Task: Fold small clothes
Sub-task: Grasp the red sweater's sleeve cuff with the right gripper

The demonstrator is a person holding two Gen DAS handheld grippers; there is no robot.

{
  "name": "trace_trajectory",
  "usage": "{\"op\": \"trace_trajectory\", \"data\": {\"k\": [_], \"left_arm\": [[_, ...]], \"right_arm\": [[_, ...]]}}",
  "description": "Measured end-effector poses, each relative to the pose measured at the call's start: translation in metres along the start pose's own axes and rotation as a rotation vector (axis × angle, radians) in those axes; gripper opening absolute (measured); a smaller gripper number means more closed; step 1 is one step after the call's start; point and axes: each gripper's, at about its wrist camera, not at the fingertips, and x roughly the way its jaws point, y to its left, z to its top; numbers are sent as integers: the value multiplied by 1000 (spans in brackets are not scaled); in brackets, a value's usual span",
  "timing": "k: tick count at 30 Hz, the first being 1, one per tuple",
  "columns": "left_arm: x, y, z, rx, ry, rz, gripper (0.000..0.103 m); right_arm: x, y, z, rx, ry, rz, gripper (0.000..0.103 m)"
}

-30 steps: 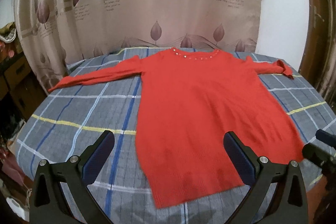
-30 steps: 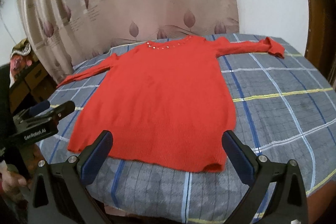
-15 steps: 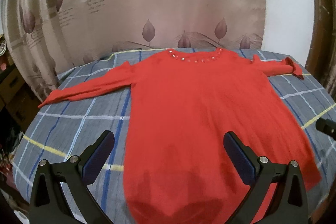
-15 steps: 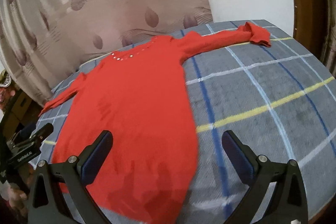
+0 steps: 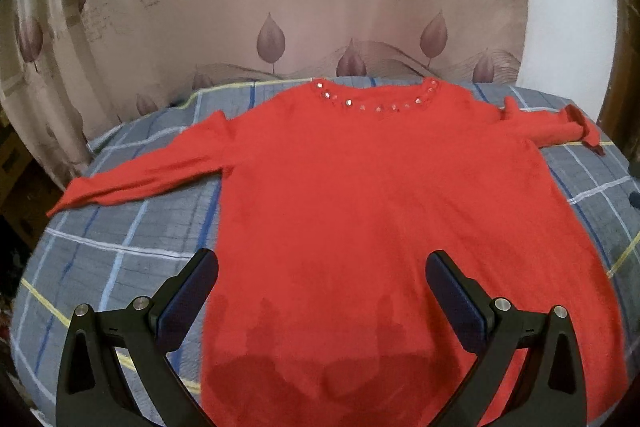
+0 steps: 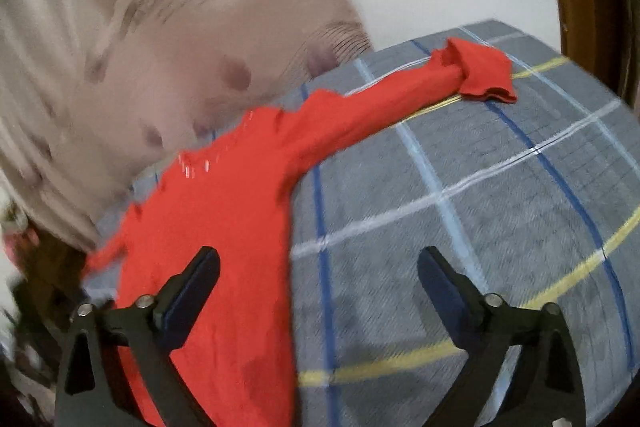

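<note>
Left tool [image 5: 322,293] perhaps hides sweater [image 5: 360,187] hem.

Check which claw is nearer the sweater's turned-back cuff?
Right. The right claw hangs over the sweater's side edge, pointed toward that cuff, jaws closing on nothing. The left claw is over mid-body.

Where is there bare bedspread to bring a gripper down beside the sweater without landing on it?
The checked bedspread lies bare below the right sleeve and beside the red sweater body. A smaller bare patch sits under the left sleeve. The middle is all sweater, and the sleeves run nearly to both edges.
</note>
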Motion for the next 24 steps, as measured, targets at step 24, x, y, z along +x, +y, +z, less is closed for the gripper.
{"op": "trace_trajectory", "data": {"k": [24], "left_arm": [[39, 6, -17, -74, 139, -48, 103]], "right_arm": [[80, -205, 154, 455, -41, 53, 59]]}}
